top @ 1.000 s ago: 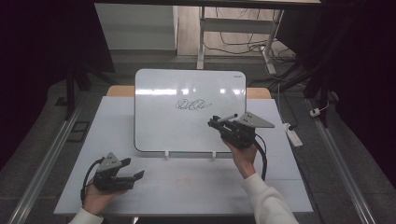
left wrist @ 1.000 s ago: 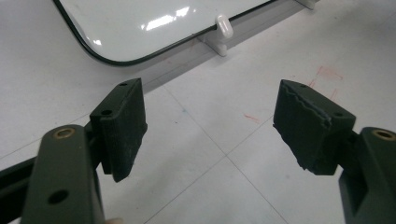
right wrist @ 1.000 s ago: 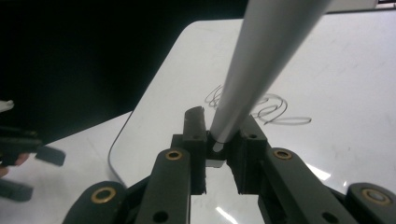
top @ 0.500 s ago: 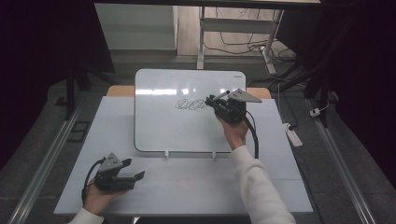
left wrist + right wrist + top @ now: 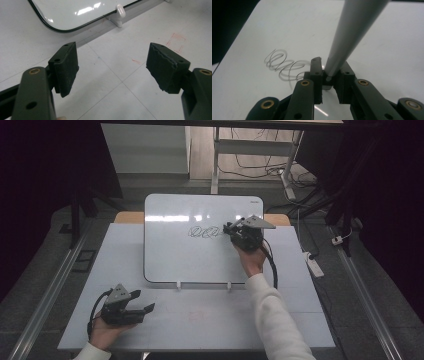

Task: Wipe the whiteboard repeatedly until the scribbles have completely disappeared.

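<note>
Marker (image 5: 352,30): a pale grey barrel, clamped in the right gripper (image 5: 329,75), slanting up from its jaws, tip end down by the scribble.
Scribble (image 5: 205,231): looping dark lines on the upper middle of the whiteboard (image 5: 170,260), just beside the right gripper.
Progress: a short run of loops is drawn; most of the whiteboard is bare, so writing likely continues.
Right gripper: jaws closed tight on the marker.
Left gripper (image 5: 145,309): jaws spread, empty, resting on the table (image 5: 300,320) below the whiteboard's near-left corner.
</note>
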The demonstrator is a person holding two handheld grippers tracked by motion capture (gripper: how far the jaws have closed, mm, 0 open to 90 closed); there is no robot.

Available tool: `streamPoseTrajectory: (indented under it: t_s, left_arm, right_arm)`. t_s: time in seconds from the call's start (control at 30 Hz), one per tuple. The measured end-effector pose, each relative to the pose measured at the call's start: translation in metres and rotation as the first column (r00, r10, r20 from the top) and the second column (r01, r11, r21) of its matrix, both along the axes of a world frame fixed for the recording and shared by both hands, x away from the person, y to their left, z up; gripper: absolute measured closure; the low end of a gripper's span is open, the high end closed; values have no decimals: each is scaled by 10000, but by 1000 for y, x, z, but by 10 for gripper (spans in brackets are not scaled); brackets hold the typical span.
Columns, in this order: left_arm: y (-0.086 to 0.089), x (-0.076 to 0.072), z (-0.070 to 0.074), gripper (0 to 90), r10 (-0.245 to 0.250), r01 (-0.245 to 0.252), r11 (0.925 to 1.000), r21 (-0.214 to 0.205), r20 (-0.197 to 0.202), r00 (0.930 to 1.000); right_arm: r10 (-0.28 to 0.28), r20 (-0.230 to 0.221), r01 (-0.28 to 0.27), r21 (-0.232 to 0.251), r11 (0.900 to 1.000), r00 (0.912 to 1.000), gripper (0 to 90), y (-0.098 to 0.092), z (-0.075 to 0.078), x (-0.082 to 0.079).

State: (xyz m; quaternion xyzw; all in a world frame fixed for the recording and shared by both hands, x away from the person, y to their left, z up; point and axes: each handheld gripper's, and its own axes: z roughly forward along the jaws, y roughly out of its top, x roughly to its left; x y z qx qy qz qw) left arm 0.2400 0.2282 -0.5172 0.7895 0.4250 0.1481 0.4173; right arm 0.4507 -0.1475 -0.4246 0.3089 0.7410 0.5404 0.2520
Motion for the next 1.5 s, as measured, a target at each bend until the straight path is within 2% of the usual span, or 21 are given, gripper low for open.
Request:
streamPoseTrajectory:
  t_s: [0.07,0.17,0.3,0.37,0.47,0.53,0.63,0.67,0.73,0.8,0.9,0.93,0.97,1.07,1.13,1.2,1.23,1.27,1.4,1.43,1.5]
  left_arm:
    - [0,0,0,262,2,-2,10000,-10,-16,10000]
    - [0,0,0,262,-7,7,10000,-34,-21,10000]
    - [0,1,0,262,-11,11,10000,-31,-19,10000]
    - [0,0,-1,262,43,-43,10000,-43,-21,10000]
    - [1,-1,0,263,101,-101,9999,-104,29,9999]
    - [1,0,1,265,126,-125,9999,-118,80,9999]
    - [2,1,0,265,157,-157,9998,-136,37,9999]
    - [2,0,0,265,153,-153,9998,-131,26,9999]
    - [2,0,0,265,163,-162,9998,-132,39,9999]
    - [2,0,1,266,168,-166,9997,-157,74,9998]
    - [2,1,0,266,169,-168,9998,-136,30,9999]
    - [2,1,0,266,169,-169,9998,-125,20,9999]
    - [2,0,-1,266,183,-183,9997,-131,14,9998]
    - [3,0,0,266,209,-208,9996,-170,52,9998]
    - [3,1,0,267,207,-206,9996,-193,83,9998]
    - [3,1,0,269,224,-222,9996,-197,76,9997]
    - [3,1,-1,270,227,-226,9995,-205,54,9997]
    - [3,1,-1,269,230,-229,9995,-211,45,9997]
    - [4,0,0,270,231,-229,9995,-230,77,9997]
    - [3,1,0,270,243,-241,9995,-224,69,9997]
    - [3,2,-1,269,231,-231,9995,-210,23,9997]
  right_arm:
    - [-144,265,152,-298,9994,9995,780,0,-1,-1]
    - [-646,252,641,205,9977,9976,780,-10,1,2]
    - [189,-121,-188,92,9998,9997,780,3,-7,-3]
    - [238,135,-234,-298,9993,9996,781,6,-7,-6]
    - [-626,76,622,516,9967,9980,780,-10,-3,0]
    - [-630,-92,636,885,9940,9980,781,-12,-6,0]
    - [133,219,-133,-2,9999,9997,781,0,-12,-8]
    - [135,228,-136,30,9999,9996,780,-2,-12,-7]
    - [-372,93,364,716,9968,9993,781,-13,-10,-2]
    - [-551,67,542,969,9938,9985,781,-14,-10,-1]
    - [505,126,-509,271,9983,9986,781,6,-16,-7]
    - [546,325,-543,-88,9985,9980,781,9,-16,-8]
    - [561,270,-561,-16,9984,9981,781,7,-14,-6]
    - [-300,119,286,1015,9944,9995,781,-8,-10,2]
    - [-172,155,159,805,9966,9997,781,-2,-11,-1]
    - [652,119,-655,280,9975,9978,781,10,-17,-6]
    - [729,284,-729,-16,9973,9969,781,13,-18,-9]
    - [725,256,-726,15,9974,9970,781,11,-17,-7]
    - [-177,124,165,949,9954,9998,781,-5,-12,-1]
    - [-59,78,52,845,9964,10000,781,-1,-13,-3]
    - [813,-49,-810,420,9958,9967,781,11,-19,-7]
